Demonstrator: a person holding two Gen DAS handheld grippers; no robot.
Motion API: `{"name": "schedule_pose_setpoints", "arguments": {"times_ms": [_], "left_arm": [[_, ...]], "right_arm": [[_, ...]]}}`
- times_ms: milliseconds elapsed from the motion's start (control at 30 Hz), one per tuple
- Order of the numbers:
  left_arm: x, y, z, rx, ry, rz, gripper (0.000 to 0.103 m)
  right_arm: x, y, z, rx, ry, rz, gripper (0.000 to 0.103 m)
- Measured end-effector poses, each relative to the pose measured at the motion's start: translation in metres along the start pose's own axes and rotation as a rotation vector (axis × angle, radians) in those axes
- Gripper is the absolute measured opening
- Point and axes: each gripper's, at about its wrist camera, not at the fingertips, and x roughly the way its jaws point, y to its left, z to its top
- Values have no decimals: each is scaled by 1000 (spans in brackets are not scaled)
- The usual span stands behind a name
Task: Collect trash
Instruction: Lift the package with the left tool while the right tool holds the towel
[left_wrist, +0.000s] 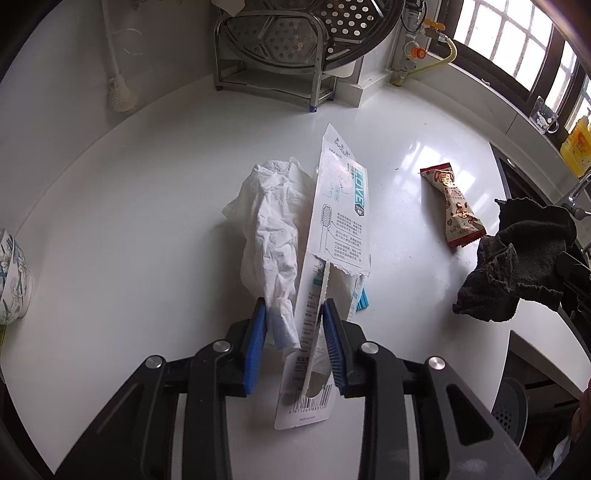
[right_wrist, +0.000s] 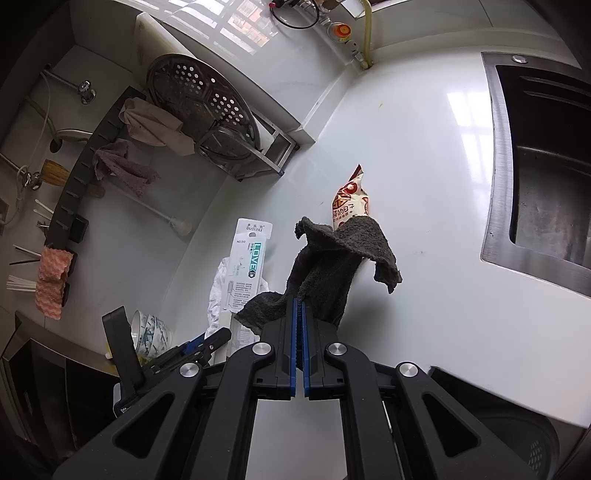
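Nearest the left wrist camera, the left gripper (left_wrist: 293, 310) has its blue pads narrowed around two pieces of trash at once: a crumpled white tissue (left_wrist: 271, 229) and a torn toothbrush package (left_wrist: 334, 225), both standing up from the jaws toward 12 o'clock, apparently lifted off the white counter (left_wrist: 147, 206). The card reads "LOVE" and "NO.310", with "DUOLEKE" legible in the right wrist view and "MADE IN CHINA" under the barcode. The right gripper (right_wrist: 299, 306) is pressed closed on a dark grey cloth (right_wrist: 332, 266) that droops over its tips. Farther out at 2 o'clock in the left view, a red-and-cream snack wrapper (left_wrist: 454, 206) lies flat on the counter, well apart from both grippers; its Chinese print is only partly readable. The collecting step seems midway: the held pieces likely need carrying to a bin, which cannot be identified with certainty, and then the wrapper remains.
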Motion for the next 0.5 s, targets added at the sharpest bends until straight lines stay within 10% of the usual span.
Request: {"name": "schedule_pose_setpoints", "arguments": {"times_ms": [133, 400, 500], "left_arm": [[-6, 6, -4, -16, -15, -2, 58], [-5, 1, -22, -1, 26, 18, 58], [-3, 0, -29, -3, 51, 16, 43]], "right_arm": [[2, 2, 0, -8, 6, -1, 3], [3, 1, -1, -4, 11, -2, 3], [3, 1, -1, -4, 12, -1, 3]]}}
